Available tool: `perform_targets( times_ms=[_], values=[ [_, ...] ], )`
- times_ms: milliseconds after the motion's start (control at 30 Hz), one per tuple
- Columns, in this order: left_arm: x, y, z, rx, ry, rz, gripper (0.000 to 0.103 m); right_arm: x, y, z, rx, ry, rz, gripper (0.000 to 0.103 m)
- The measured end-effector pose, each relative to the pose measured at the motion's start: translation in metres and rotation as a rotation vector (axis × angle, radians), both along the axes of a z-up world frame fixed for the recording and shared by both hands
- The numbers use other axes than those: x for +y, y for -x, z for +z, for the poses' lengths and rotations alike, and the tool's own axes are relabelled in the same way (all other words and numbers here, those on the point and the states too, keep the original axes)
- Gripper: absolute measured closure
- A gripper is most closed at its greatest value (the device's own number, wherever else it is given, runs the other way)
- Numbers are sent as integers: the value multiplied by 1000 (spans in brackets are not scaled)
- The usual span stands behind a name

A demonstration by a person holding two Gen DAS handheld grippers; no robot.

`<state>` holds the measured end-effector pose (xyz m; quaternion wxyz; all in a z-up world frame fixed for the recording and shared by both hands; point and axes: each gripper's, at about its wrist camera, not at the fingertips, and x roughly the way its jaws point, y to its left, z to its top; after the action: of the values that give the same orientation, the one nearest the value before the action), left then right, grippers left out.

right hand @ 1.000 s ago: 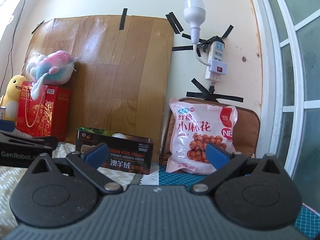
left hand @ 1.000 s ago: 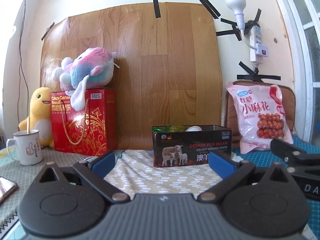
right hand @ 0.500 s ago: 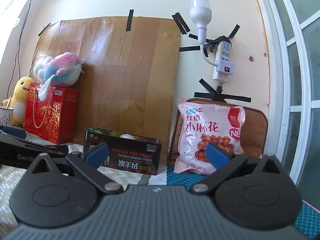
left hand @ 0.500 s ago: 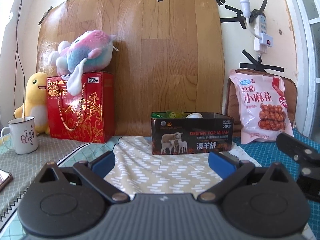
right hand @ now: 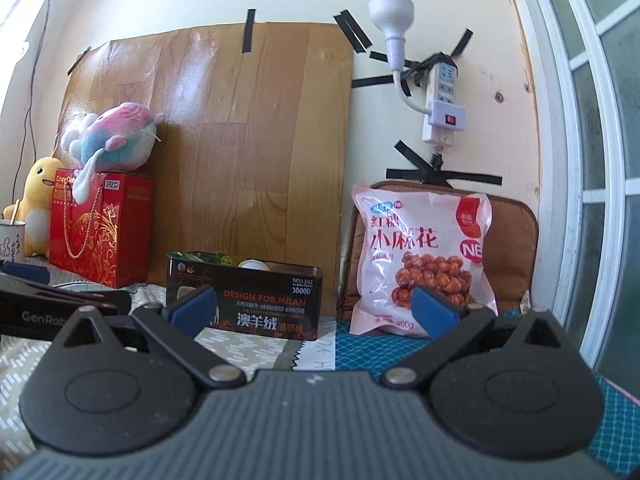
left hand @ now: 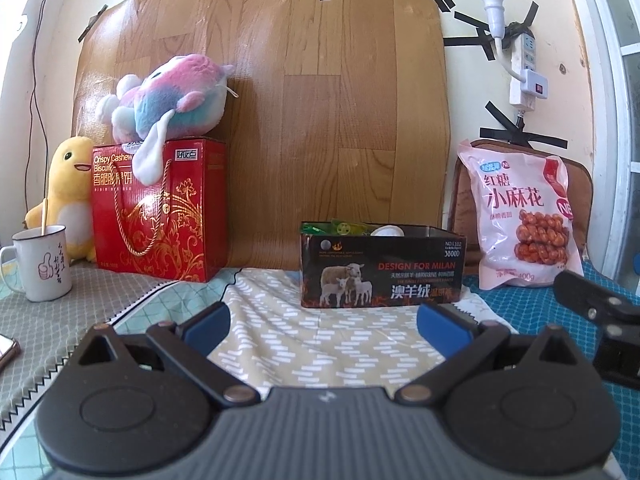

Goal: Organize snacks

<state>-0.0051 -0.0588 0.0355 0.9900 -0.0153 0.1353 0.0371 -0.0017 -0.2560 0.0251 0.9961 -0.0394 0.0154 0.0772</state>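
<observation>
Left wrist view: my left gripper [left hand: 324,322] has its blue-padded fingers spread wide with nothing between them, held low above the patterned cloth [left hand: 320,344]. Ahead, centred between the fingers, stands the dark open-topped box [left hand: 382,270] printed with sheep; only the tops of its contents clear the rim, a green wrapper [left hand: 340,227] and something white [left hand: 387,231] that I cannot identify. To its right a pink snack bag [left hand: 524,216] leans upright against a brown cushion [left hand: 582,184], near the box without touching it. At left, a red gift box [left hand: 160,208] carries a pink-and-blue plush [left hand: 172,92]; a yellow duck plush [left hand: 66,196] is half hidden behind it. A white mug [left hand: 40,262] holds a stick. A phone [left hand: 6,354] is cut off by the left frame edge. At right, part of my other gripper enters the view.

Right wrist view: my right gripper [right hand: 314,308] is likewise spread and empty. Its left fingertip covers part of the box front [right hand: 256,300]; its right fingertip overlaps the lower edge of the snack bag [right hand: 424,252], so the bag's base is hidden. The left gripper's body [right hand: 48,304] crosses the left edge, its fingers out of frame here. A taped power strip [right hand: 442,100] and bulb [right hand: 390,4] hang on the wall above the bag.
</observation>
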Motion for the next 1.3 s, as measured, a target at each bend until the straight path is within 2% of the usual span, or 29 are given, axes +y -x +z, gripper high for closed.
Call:
perform_targets(
  times_ms=[367,800,1033,1300],
  values=[
    [-1,1,0,-4,-5,23,0,0,-1,0,16,-10,3,0],
    [-7,5,1,-29,-50,20,0,-8,-8,0,93,-76,46,0],
    [-2,-2,0,19,-28,30,0,-15,-15,-1,143,-127,47,0],
    [-7,-9,-3,77,-62,43,0,-25,-22,-3,190,-193,40,0]
  ],
)
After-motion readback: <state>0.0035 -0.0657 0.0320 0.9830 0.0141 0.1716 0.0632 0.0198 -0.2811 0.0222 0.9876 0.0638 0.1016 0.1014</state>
